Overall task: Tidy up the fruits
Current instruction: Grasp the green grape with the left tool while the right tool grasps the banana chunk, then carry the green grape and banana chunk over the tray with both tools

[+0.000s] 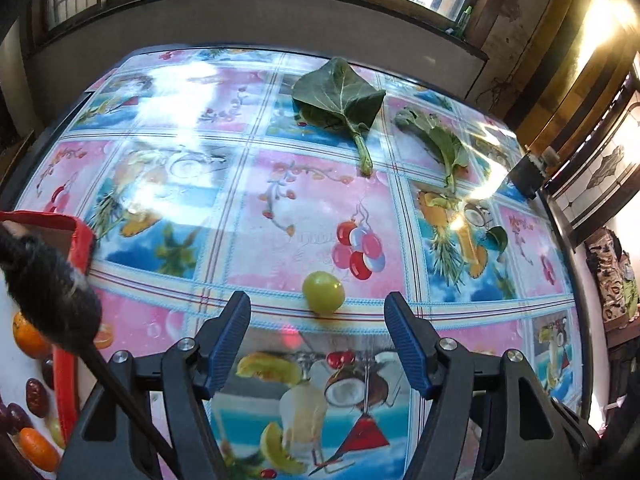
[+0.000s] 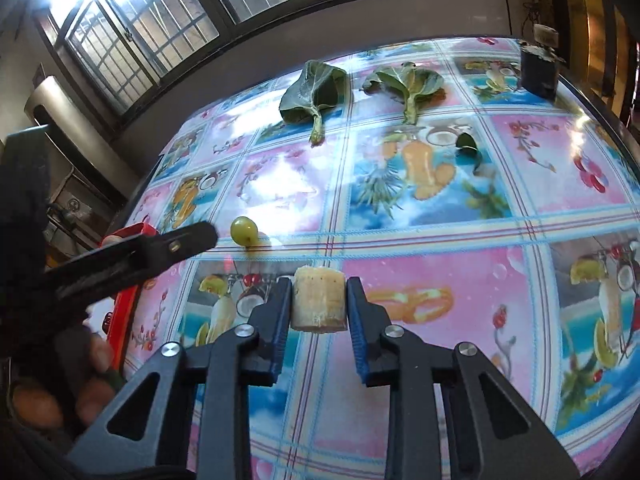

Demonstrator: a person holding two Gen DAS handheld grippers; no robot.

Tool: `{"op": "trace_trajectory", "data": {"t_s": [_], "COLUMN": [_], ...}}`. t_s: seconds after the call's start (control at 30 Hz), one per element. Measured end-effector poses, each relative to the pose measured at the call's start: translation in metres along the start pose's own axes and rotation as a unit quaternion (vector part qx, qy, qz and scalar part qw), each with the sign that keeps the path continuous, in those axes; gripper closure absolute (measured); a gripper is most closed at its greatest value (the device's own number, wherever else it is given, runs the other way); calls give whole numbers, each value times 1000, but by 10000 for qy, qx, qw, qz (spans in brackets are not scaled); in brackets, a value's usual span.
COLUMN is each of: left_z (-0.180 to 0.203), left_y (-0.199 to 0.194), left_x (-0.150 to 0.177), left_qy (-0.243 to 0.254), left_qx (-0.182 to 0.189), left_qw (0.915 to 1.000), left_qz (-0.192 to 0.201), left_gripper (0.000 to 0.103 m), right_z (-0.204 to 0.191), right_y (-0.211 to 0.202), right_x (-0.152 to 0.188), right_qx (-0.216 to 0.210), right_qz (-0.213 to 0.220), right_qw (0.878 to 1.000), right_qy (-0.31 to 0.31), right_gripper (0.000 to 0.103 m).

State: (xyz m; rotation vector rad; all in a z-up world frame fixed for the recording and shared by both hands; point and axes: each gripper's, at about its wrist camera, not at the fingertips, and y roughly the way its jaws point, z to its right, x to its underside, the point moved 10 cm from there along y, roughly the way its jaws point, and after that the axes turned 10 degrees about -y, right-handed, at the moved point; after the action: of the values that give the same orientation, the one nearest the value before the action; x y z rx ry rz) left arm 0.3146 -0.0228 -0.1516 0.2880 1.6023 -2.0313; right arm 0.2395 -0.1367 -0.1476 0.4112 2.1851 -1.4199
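left gripper [image 1: 318, 334] held with blue pads wide apart, nothing between them, tips hovering just short of a green round fruit [image 1: 323, 293] resting alone on the glossy fruit-print tablecloth [image 1: 280, 208]. same green fruit [image 2: 243, 231] seen from the right wrist view, lying just beyond the tip of the left gripper's black finger [image 2: 188, 240], not touched by it.

right gripper [image 2: 318, 304] clamped on a pale yellow chunk of cut fruit [image 2: 319, 303], short and cylinder-like, with a rough speckled top; both blue pads pressed against its sides, the piece sitting right between the tips. whether raised off the cloth or resting on it: cannot tell.

at the left edge, a red-rimmed tray [image 1: 80, 240] with a white floor, holding orange fruits [image 1: 28, 336] and dark red oval fruits [image 1: 37, 396]; partly hidden by a blurred dark shape in front. same red rim [image 2: 124, 316] visible in the right wrist view, beside fingers of a hand [image 2: 92, 376] around the left gripper's handle.

further back on the cloth, 2 large green leaves: 1 broad and dark [image 1: 340, 96], stem toward the camera, 1 more crumpled [image 1: 436, 140] to its right, well apart from the fruit. small dark green round thing [image 1: 496, 238] on the cloth right of the leaves' stems. dark container [image 2: 540, 68] at the far right corner. barred windows [image 2: 132, 32] behind the table.
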Motion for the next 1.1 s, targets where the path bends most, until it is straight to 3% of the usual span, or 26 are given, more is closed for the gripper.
{"op": "trace_trajectory", "data": {"t_s": [0.1,0.17,0.37,0.57,0.87,1.1], "left_z": [3,4,-5,-34,-98,-131], "left_y": [15,15,-2,-48,-124,-142], "left_x": [0,-1,16,45,63,61], "left_qy": [46,165,221,192,79,-70], "left_qx": [-213,-330,-273,-120,-744,-962], "left_qw": [9997,9992,9994,9996,9948,9915], "left_qz": [80,155,66,169,698,879], "left_gripper": [46,80,80,80,80,80], "right_z": [5,6,5,-8,-66,-113], "right_y": [-14,-20,-30,-38,-41,-41], "right_x": [10,14,24,26,36,41], "right_qx": [-56,-87,-148,-189,-486,-606], "right_qz": [17,20,27,67,69,12], "right_qw": [10000,9999,9998,9998,9985,9962], "right_qy": [52,49,91,24,-228,-624], "right_gripper": [74,74,74,74,74,74]}}
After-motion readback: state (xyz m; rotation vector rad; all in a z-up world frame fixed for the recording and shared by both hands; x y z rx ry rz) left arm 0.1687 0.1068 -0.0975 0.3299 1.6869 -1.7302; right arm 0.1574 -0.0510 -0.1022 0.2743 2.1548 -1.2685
